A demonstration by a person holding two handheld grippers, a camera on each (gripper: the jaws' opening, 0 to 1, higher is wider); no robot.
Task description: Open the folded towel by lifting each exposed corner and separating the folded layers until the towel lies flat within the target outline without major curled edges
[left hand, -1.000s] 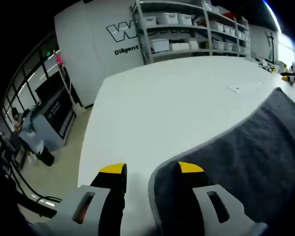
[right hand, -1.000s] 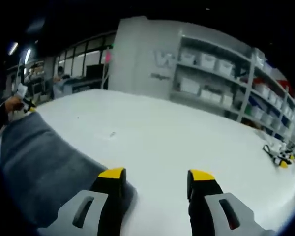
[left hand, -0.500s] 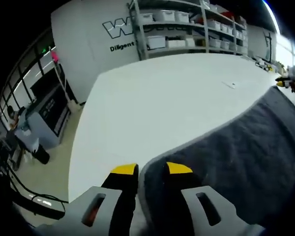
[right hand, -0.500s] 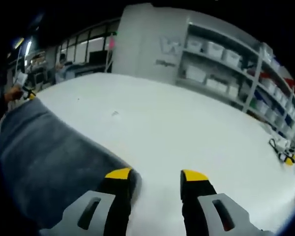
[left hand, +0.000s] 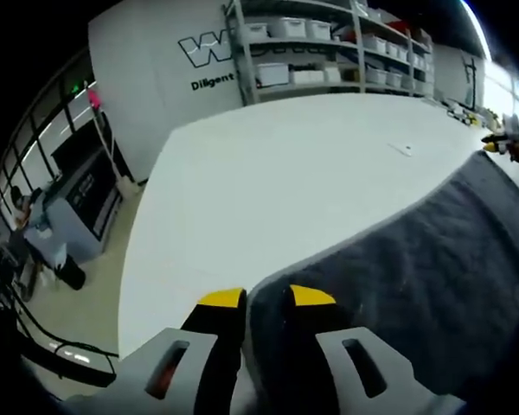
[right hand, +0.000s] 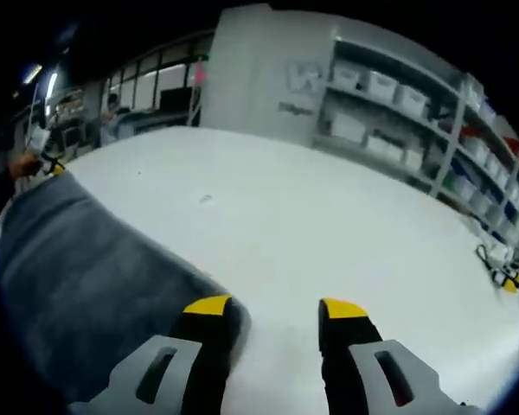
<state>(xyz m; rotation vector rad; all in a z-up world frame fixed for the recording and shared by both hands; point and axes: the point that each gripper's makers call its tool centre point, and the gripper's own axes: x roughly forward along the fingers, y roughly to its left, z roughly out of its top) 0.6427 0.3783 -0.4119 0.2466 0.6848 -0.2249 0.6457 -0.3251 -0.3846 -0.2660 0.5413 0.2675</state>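
A dark grey towel [left hand: 415,268] with a pale hem lies on the white table [left hand: 277,173], stretching away to the right in the left gripper view. My left gripper [left hand: 266,298] has its yellow-tipped jaws drawn close on the towel's near corner, with the hem running up between them. In the right gripper view the towel [right hand: 78,259] fills the lower left. Its corner ends at the left jaw of my right gripper [right hand: 275,306], which stands open over bare table. The other gripper [left hand: 500,138] shows at the towel's far end, and likewise the left one [right hand: 41,164].
Shelving with white bins [left hand: 329,52] runs along the table's far side, also seen as shelves [right hand: 398,112]. A small scrap [left hand: 404,149] lies on the table. Small yellow-black tools [right hand: 502,277] sit at the right edge. The floor and a cart [left hand: 78,207] lie beyond the table's left edge.
My left gripper's jaws have closed from a wide gap onto the towel corner. The right gripper's jaws narrowed slightly and stay open. Both views shifted a little.
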